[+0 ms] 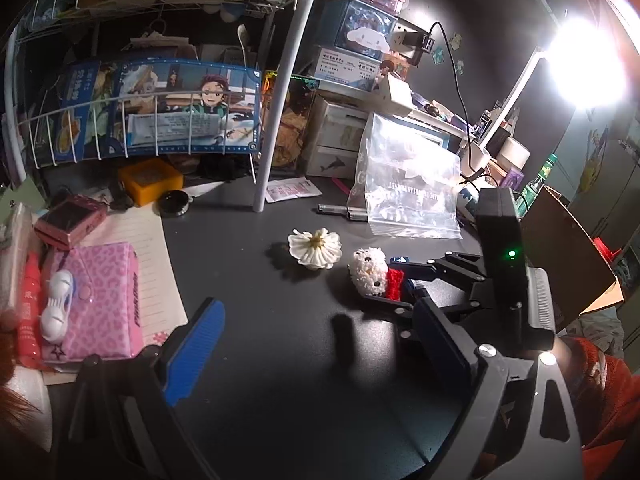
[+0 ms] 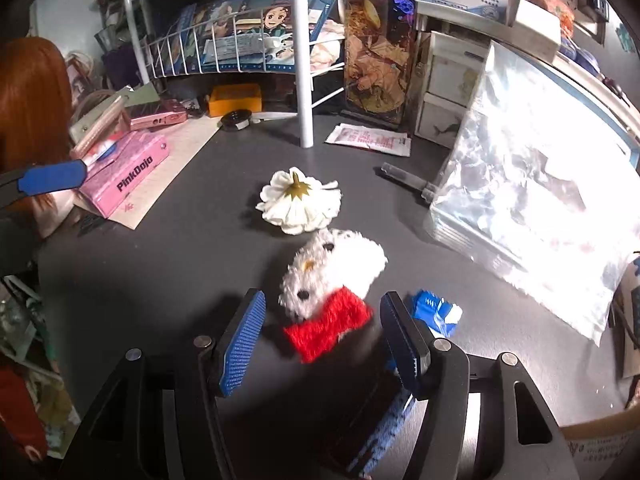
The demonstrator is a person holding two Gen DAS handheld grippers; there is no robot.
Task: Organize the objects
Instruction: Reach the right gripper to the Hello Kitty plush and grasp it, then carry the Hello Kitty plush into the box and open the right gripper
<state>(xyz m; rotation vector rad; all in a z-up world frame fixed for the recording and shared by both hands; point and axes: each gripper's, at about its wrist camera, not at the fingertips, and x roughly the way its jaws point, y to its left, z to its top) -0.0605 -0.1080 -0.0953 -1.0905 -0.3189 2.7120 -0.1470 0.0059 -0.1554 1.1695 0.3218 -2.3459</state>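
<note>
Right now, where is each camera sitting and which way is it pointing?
Left wrist: sits on the left gripper, low over the dark desk, facing the wire rack; its open fingers show, plus the right gripper from the side.
Right wrist: sits on the right gripper, looking down at the knitted toy between its open fingers; a left finger's blue pad shows at left.
Both share: toy, white flower, pink pouch, plastic bag.

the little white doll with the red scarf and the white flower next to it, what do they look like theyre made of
Doll: looks like crocheted or knitted yarn, going by its fuzzy, matte, looped surface, with a red ribbed knit scarf.

Flower: probably fabric or soft plastic, an artificial bloom with crinkled, matte white petals and an olive-green calyx and stub stem facing up. Exact material unclear.
</note>
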